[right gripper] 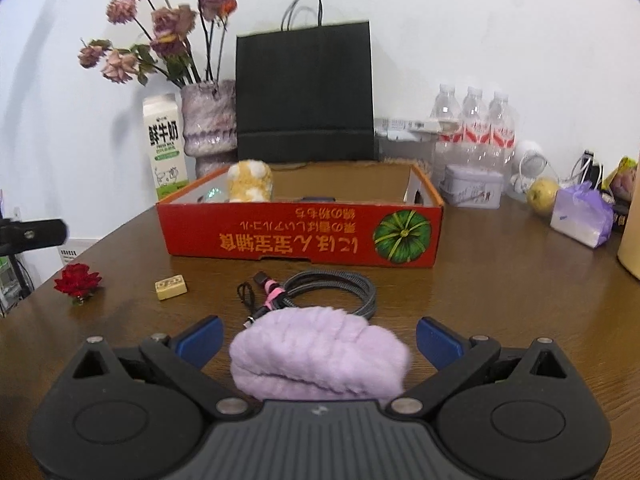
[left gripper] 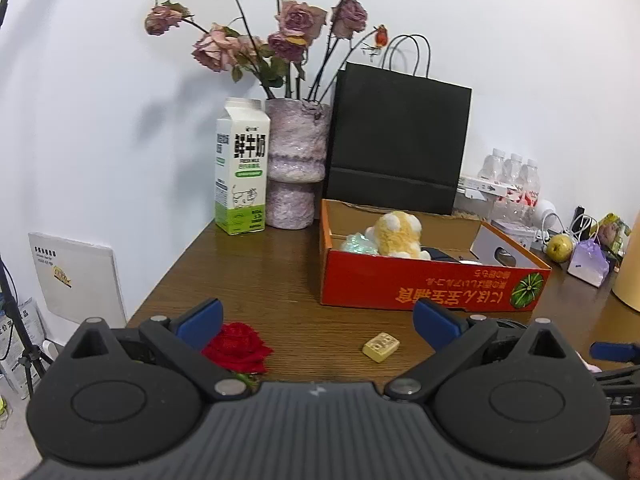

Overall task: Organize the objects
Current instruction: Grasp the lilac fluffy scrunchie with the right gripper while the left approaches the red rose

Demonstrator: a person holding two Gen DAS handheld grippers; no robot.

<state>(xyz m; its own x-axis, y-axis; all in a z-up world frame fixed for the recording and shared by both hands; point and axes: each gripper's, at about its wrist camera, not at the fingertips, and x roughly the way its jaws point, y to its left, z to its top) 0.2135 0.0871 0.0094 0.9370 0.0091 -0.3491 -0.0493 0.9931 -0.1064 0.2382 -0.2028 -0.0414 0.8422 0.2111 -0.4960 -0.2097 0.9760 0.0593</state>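
Observation:
A red cardboard box point(left gripper: 420, 286) point(right gripper: 300, 236) stands open on the wooden table, with a yellow plush toy point(left gripper: 398, 234) point(right gripper: 250, 182) and a pale green item point(left gripper: 358, 245) inside. My left gripper point(left gripper: 318, 322) is open; a red rose head point(left gripper: 238, 346) point(right gripper: 78, 278) lies by its left finger and a small yellow tile point(left gripper: 381, 346) point(right gripper: 171, 286) sits between the fingers, further out. My right gripper point(right gripper: 318, 338) is open around a fluffy lilac pouch point(right gripper: 320, 354), not touching it. A coiled grey cable point(right gripper: 320, 290) lies beyond the pouch.
At the back stand a milk carton point(left gripper: 242, 168), a vase of dried roses point(left gripper: 296, 160) and a black paper bag point(left gripper: 400, 140). Water bottles point(right gripper: 474, 128), a tin point(right gripper: 472, 188), a pear point(right gripper: 542, 194) and a tissue pack point(right gripper: 580, 220) crowd the right. The table's left edge point(left gripper: 176, 264) drops off.

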